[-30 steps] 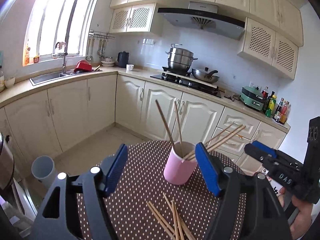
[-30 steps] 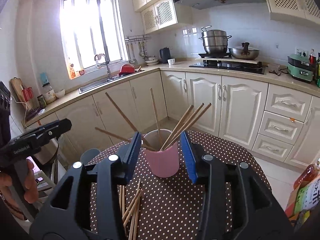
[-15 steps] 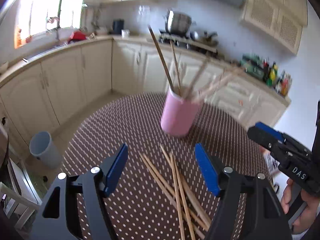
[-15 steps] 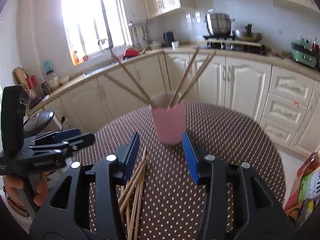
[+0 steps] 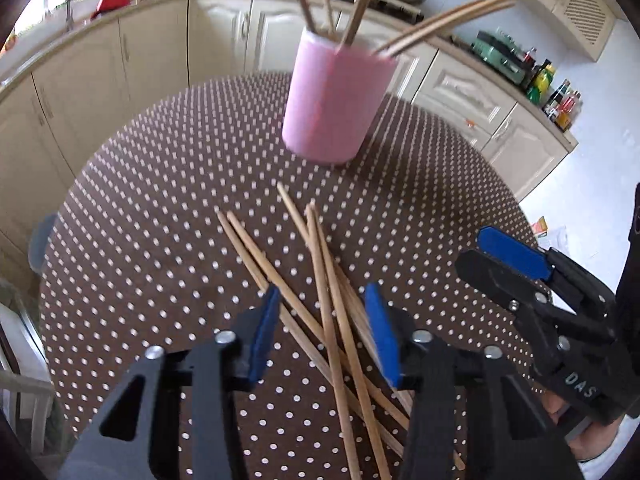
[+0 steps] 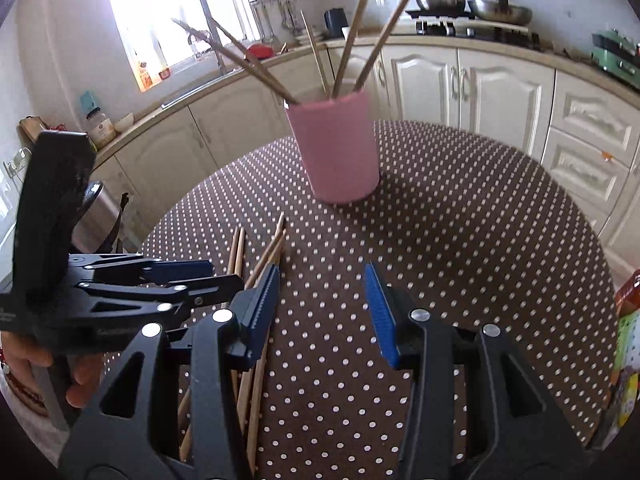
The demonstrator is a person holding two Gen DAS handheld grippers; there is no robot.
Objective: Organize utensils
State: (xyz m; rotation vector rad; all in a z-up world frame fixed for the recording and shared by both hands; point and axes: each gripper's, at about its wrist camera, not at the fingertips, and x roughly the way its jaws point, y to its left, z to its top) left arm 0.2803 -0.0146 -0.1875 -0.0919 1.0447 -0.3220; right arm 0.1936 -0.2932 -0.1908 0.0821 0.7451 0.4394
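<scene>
Loose chopsticks (image 5: 320,280) are lying on the dotted tabletop (image 5: 160,208), near side of the pink cup (image 5: 334,100), long axes running near-to-far. I am poising my left gripper (image 5: 326,330) directly over them, jaws partly open and holding nothing, straddling several sticks. My right gripper (image 6: 322,312) is hovering to their right, jaws likewise apart and holding nothing; my left is nearer.

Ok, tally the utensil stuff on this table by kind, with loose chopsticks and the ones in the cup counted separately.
Pink cup: 1
Chopsticks in the pink cup: 5 visible
Loose chopsticks: 5 tips visible; the overlap may hide more
Total: 11
</scene>
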